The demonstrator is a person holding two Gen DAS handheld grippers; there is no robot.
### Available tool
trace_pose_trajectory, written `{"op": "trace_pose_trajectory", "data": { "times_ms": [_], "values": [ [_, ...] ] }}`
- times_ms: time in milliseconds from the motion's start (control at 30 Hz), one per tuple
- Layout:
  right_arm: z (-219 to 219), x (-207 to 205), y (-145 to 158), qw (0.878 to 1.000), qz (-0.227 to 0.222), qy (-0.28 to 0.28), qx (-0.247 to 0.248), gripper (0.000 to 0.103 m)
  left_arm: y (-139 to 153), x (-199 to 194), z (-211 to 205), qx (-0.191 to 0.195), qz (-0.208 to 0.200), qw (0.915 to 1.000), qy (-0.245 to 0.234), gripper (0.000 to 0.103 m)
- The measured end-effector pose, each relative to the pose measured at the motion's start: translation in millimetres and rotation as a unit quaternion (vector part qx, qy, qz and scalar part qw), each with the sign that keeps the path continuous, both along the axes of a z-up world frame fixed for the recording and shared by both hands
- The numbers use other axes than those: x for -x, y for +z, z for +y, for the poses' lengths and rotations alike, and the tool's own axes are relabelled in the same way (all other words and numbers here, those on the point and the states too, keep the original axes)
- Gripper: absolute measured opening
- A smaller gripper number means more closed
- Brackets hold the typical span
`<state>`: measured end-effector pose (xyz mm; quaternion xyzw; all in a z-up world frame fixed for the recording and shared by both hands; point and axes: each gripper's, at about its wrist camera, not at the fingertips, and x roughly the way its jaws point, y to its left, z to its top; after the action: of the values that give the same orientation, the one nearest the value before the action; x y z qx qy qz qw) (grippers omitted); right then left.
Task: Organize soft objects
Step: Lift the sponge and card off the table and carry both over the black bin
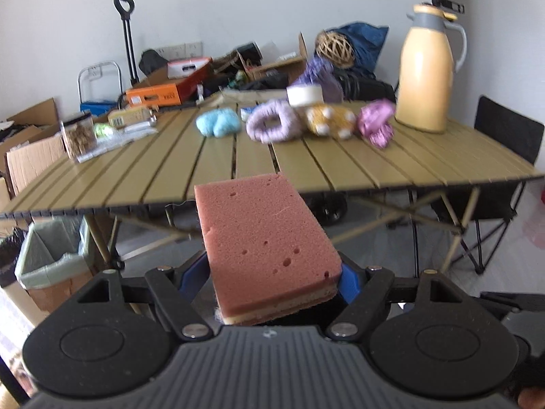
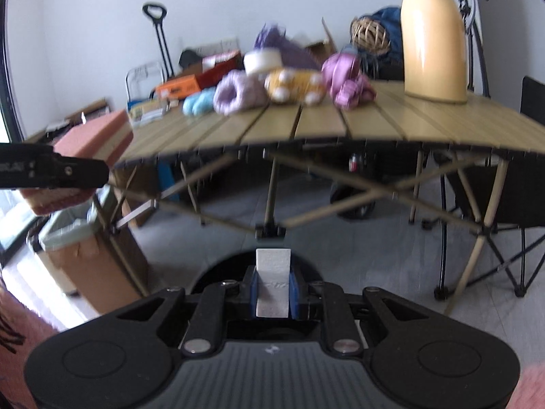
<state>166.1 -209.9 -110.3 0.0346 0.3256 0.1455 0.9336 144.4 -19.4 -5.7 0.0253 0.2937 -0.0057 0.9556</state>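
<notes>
A plain white wall [image 1: 238, 6] stands behind a folding table [image 1: 391, 167] with olive slats and crossed legs. The floor [image 2: 374, 272] is grey. A black folding chair [image 1: 504, 156] stands at the right end of the table. Cardboard boxes [image 1: 30, 150] are piled at the left, and a lined bin [image 1: 47, 255] stands beneath the table's edge. Bright daylight comes from the left side.
</notes>
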Motion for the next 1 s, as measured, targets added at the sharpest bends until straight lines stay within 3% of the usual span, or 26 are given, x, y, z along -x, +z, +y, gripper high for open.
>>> {"op": "trace_pose_trajectory", "data": {
  "times_ms": [567, 1000],
  "values": [
    [17.8, 0.3, -47.5, 0.993, 0.108, 0.014, 0.048, 0.017, -102.8, -4.5, 34.0, 0.023, 0.135, 0.99, 0.032, 0.078],
    [30.7, -26.4, -63.9, 0.987, 0.147, 0.014, 0.064, 0.017, -135.5, -29.3, 54.8, 0.028, 0.18, 0.9813, 0.063, 0.078]
  ]
}}
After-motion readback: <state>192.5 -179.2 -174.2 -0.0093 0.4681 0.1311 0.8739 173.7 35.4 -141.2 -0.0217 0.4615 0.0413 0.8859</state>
